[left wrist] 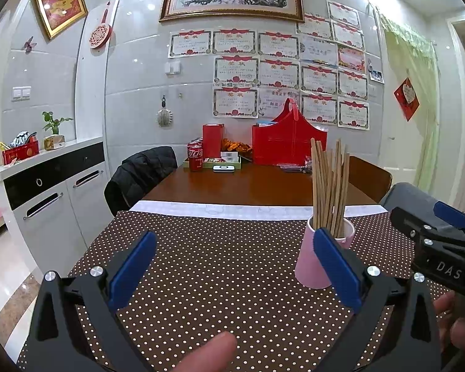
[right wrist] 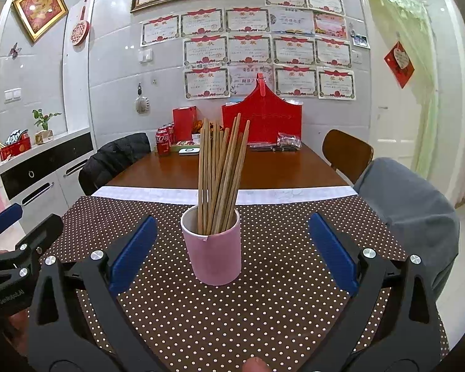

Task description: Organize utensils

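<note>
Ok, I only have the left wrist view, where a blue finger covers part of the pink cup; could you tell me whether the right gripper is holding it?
Observer: No. In the right wrist view the right gripper has its jaws open, and the pink cup stands centred between them, touched by neither.
Operator: Thank you. Is the cup upright?
Observer: Yes, its whole base shows there, flat on the dotted cloth.
Operator: And are any chopsticks lying loose near it?
Observer: None that this view shows; the chopsticks all stand in the cup, fanned out.
</note>
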`<state>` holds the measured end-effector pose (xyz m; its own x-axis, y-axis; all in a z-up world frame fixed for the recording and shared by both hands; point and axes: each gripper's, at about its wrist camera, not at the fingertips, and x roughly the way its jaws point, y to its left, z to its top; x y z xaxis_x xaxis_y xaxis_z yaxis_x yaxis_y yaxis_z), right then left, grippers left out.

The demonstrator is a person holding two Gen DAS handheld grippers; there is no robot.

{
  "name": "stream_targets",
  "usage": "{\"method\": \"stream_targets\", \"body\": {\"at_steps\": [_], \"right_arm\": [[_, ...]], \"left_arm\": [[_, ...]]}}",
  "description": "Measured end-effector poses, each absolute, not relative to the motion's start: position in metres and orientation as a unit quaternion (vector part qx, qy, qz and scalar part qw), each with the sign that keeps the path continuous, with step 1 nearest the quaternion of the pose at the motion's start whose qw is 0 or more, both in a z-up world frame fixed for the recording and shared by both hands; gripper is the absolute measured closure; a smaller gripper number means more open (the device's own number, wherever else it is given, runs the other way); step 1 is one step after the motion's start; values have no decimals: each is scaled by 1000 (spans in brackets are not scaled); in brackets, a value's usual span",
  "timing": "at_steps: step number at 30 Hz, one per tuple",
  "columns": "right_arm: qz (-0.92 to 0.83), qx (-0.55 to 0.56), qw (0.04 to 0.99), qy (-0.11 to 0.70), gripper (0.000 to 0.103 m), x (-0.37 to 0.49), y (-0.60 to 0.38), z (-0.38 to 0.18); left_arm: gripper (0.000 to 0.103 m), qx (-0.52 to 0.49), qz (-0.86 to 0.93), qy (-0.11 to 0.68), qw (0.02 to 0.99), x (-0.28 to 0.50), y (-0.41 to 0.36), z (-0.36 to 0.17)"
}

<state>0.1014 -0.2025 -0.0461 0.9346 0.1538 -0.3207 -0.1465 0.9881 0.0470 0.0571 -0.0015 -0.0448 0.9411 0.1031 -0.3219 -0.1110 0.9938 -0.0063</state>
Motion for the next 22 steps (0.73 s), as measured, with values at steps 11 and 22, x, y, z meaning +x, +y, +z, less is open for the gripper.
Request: {"method": "stream_targets", "body": {"at_steps": [11,22], "right_arm": [[77,12,984,161,6,98,-202,-44],[78,12,984,161,6,98,-202,-44]], "left_arm": [[4,-24,49,151,987,51,-3,-46],[4,-24,47,163,985,56,-3,-48]]}}
